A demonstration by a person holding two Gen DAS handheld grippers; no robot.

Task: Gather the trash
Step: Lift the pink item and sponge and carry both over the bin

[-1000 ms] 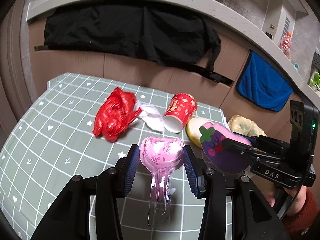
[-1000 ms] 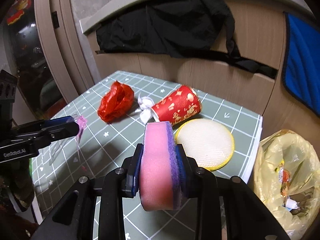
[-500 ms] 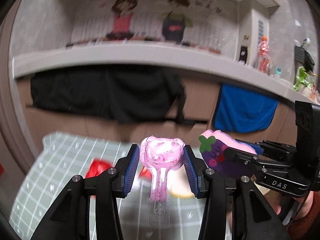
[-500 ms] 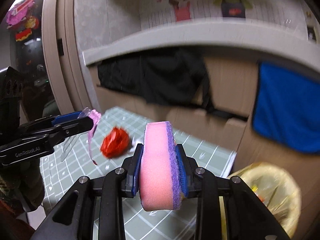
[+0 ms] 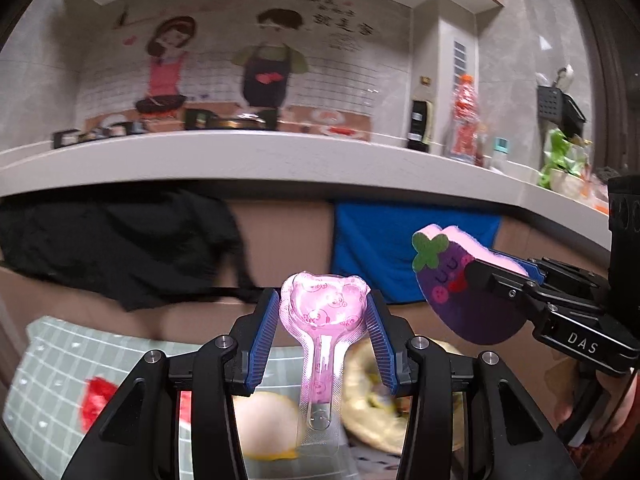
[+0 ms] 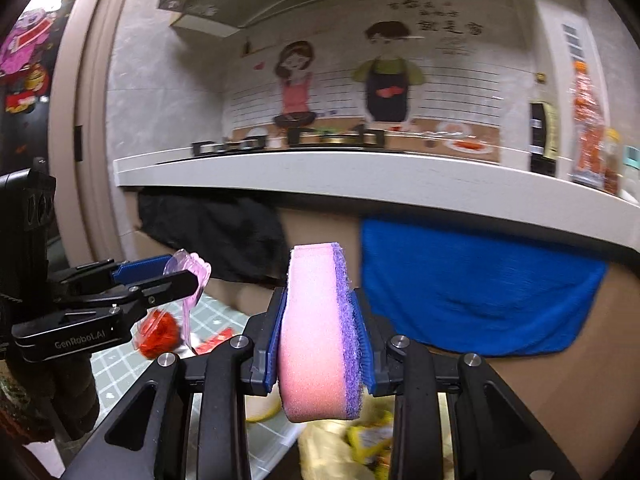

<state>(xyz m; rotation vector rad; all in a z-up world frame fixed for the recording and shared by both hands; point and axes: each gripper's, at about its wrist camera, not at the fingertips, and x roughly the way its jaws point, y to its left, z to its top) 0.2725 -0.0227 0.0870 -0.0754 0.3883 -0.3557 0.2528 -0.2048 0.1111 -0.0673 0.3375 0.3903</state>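
Left wrist: our left gripper (image 5: 323, 320) is clamped on one pink wrapper (image 5: 324, 312), long axis along the fingers, wide end forward. Our right gripper (image 6: 320, 324) squeezes one sponge (image 6: 316, 332), held on edge, above the trash bag (image 6: 352, 444).

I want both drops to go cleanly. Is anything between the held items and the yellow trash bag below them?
Nothing visible blocks either. The sponge in the right gripper hangs over the trash bag; the pink wrapper in the left gripper is beside it.
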